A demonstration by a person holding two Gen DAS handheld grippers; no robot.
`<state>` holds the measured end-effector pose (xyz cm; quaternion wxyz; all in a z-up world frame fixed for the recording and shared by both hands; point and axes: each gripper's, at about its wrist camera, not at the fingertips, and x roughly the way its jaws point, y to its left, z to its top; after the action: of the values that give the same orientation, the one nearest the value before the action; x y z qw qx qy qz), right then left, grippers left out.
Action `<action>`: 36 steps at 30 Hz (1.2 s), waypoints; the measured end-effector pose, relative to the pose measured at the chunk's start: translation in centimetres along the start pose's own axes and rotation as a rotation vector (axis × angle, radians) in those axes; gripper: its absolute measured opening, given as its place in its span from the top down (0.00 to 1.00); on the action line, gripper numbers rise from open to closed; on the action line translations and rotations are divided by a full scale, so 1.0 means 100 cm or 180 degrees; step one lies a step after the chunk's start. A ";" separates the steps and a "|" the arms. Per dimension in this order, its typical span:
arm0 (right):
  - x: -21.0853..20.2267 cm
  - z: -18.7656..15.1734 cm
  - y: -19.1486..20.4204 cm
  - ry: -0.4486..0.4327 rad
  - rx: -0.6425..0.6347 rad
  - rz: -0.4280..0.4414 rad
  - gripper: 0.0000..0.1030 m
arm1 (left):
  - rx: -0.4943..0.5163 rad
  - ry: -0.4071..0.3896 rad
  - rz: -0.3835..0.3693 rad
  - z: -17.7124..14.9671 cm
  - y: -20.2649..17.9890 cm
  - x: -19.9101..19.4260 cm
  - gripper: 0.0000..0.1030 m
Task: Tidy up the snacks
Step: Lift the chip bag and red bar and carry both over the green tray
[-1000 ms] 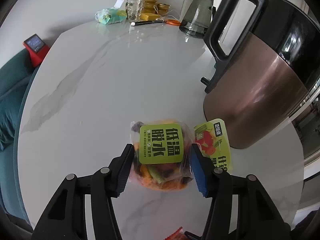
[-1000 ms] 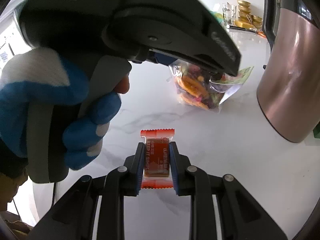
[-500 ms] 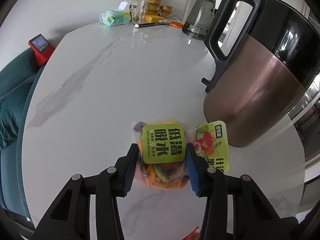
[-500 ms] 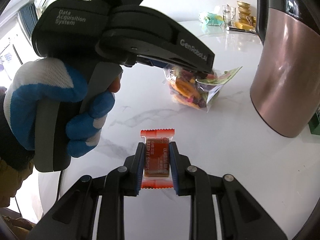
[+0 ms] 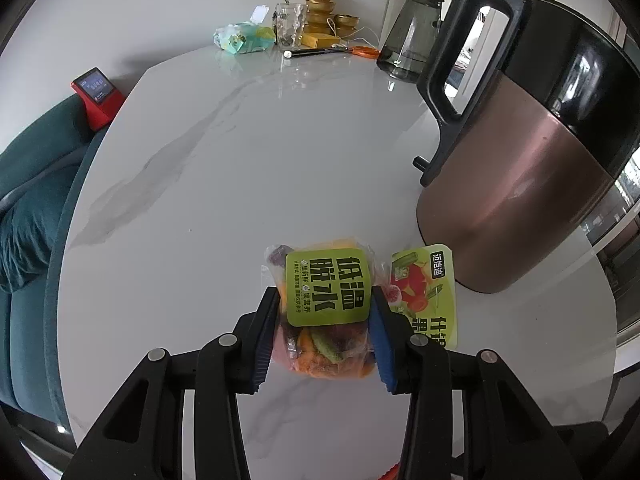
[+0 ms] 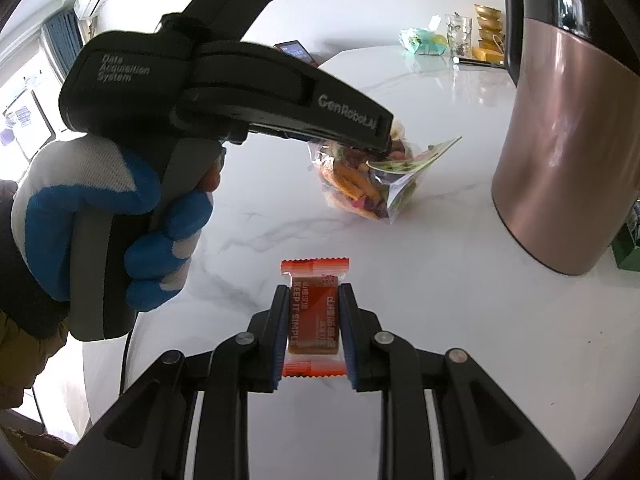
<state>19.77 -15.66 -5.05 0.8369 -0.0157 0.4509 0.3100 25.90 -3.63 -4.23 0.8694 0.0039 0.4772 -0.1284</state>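
Note:
A clear bag of dried fruit and vegetable crisps (image 5: 328, 344) with a green label sits between the blue pads of my left gripper (image 5: 325, 294). The jaws are closing and both pads press its sides. Its green header flap (image 5: 424, 292) sticks out to the right. In the right wrist view the same bag (image 6: 360, 188) hangs under the left gripper's tip (image 6: 380, 148), its bottom at the white marble table (image 6: 440, 300). My right gripper (image 6: 314, 292) is shut on an orange wrapped snack bar (image 6: 314, 316), held a little above the table.
A tall copper and black appliance (image 5: 520, 184) stands close to the right of the bag. A glass jug (image 5: 412, 40), gold bowls (image 5: 320, 4) and a tissue pack (image 5: 244, 38) line the far edge. A teal chair (image 5: 32, 200) lies left. A gloved hand (image 6: 100, 216) holds the left tool.
The left jaws have narrowed from standing apart beside the bag to pressing its sides. The right gripper keeps its hold on the snack bar and has shifted slightly away from the left tool.

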 end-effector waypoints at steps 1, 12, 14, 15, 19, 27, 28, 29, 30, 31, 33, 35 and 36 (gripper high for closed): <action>-0.001 0.001 -0.001 0.0000 -0.0006 0.0008 0.70 | 0.0004 0.0007 0.0010 -0.001 -0.001 -0.001 0.63; -0.026 0.004 -0.012 -0.0039 -0.0069 0.0104 0.70 | 0.0067 -0.0017 0.0121 -0.007 0.001 -0.027 0.63; -0.032 0.003 -0.015 -0.0041 -0.0062 0.0119 0.70 | 0.0085 -0.0005 0.0129 -0.010 0.000 -0.032 0.63; -0.034 0.002 -0.017 -0.0038 -0.0062 0.0122 0.70 | 0.0100 -0.0001 0.0135 -0.012 -0.001 -0.035 0.63; -0.048 -0.002 -0.025 -0.0019 -0.0083 0.0111 0.70 | 0.0142 0.0037 0.0124 -0.022 -0.007 -0.046 0.63; -0.081 -0.024 -0.063 0.0025 0.0045 -0.0041 0.70 | 0.0178 0.0170 -0.0008 -0.042 -0.037 -0.058 0.63; -0.087 -0.028 -0.071 0.0036 0.0073 -0.0074 0.70 | 0.0183 0.0174 -0.0035 -0.043 -0.042 -0.059 0.63; -0.092 -0.032 -0.077 0.0042 0.0096 -0.0108 0.70 | 0.0205 0.0177 -0.0069 -0.045 -0.051 -0.061 0.63; -0.098 -0.035 -0.085 0.0046 0.0125 -0.0146 0.70 | 0.0227 0.0181 -0.0107 -0.046 -0.059 -0.062 0.63; -0.105 -0.039 -0.095 0.0044 0.0168 -0.0189 0.70 | 0.0247 0.0186 -0.0158 -0.046 -0.069 -0.062 0.63; -0.121 -0.046 -0.116 0.0039 0.0240 -0.0268 0.70 | 0.0309 0.0194 -0.0255 -0.047 -0.091 -0.063 0.63; -0.137 -0.053 -0.133 0.0015 0.0290 -0.0341 0.70 | 0.0386 0.0201 -0.0345 -0.048 -0.116 -0.064 0.63; -0.146 -0.056 -0.143 -0.0004 0.0314 -0.0382 0.70 | 0.0419 0.0203 -0.0385 -0.049 -0.128 -0.064 0.63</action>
<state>17.37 -36.28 -0.84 0.8540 -0.0013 0.4633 0.2367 15.66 -13.95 -0.10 0.8423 0.0362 0.4945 -0.2115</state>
